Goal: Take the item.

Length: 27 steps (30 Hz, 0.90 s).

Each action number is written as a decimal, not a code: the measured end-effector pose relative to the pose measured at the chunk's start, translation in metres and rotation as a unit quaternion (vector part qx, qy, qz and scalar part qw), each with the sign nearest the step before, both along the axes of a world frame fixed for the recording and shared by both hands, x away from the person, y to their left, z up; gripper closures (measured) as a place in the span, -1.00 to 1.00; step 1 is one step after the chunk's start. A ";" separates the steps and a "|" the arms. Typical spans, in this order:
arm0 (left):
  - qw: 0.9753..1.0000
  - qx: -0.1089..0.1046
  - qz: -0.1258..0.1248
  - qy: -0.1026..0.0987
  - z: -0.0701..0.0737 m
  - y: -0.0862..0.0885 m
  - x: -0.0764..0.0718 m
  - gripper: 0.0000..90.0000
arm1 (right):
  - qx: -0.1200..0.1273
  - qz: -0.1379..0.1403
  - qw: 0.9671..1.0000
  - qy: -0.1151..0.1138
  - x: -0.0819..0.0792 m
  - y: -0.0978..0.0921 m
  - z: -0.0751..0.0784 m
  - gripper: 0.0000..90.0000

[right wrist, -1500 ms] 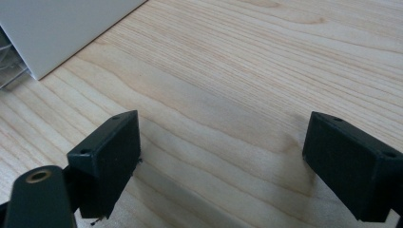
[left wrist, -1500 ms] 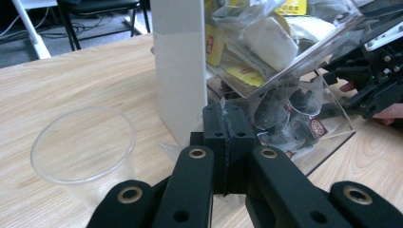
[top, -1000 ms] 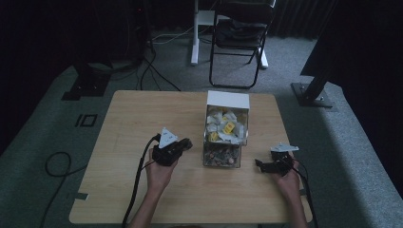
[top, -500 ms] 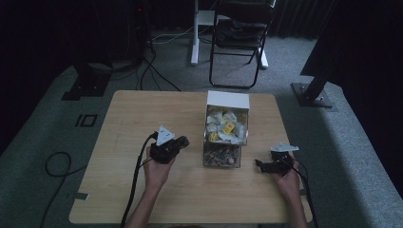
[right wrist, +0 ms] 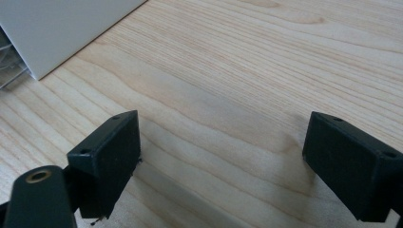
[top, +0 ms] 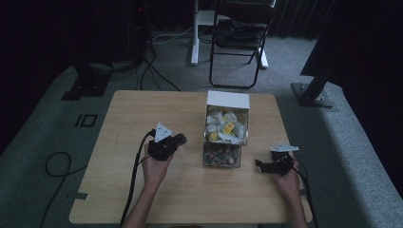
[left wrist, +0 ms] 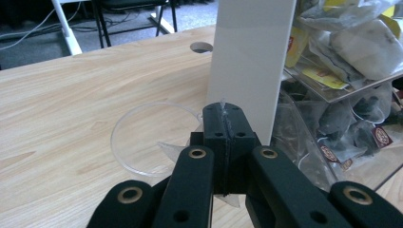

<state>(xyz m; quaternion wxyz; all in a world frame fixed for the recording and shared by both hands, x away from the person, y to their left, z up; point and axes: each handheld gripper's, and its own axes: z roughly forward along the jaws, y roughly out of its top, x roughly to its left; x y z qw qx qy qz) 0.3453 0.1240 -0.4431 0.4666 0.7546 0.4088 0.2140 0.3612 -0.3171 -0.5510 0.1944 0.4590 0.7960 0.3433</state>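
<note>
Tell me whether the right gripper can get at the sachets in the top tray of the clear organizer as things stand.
Probably yes. The right gripper is open with bare table around it, and the sachets lie uncovered in the organizer beside it.

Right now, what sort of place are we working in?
Probably an office or lab recording space: a light wooden table on grey carpet, a black folding chair behind it, and loose cables across the floor.

Things around your table

Behind your wooden table (top: 142,114) you see a black folding chair (top: 240,38) and cables (top: 157,71) on the grey floor (top: 43,137).
</note>
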 end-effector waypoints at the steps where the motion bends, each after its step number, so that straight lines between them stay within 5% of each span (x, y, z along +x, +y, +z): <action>1: 1.000 -0.001 0.002 0.001 0.000 0.001 0.001 1.00 | 0.000 0.000 1.000 0.000 0.000 0.000 0.000 -0.73; 22: 1.000 0.005 0.029 0.006 -0.001 0.001 0.024 1.00 | 0.000 0.000 1.000 0.000 0.000 0.000 0.000 -0.73; 27: 0.999 0.005 0.047 0.015 -0.007 0.003 0.031 0.38 | 0.000 0.000 1.000 0.000 0.000 0.000 0.000 -0.73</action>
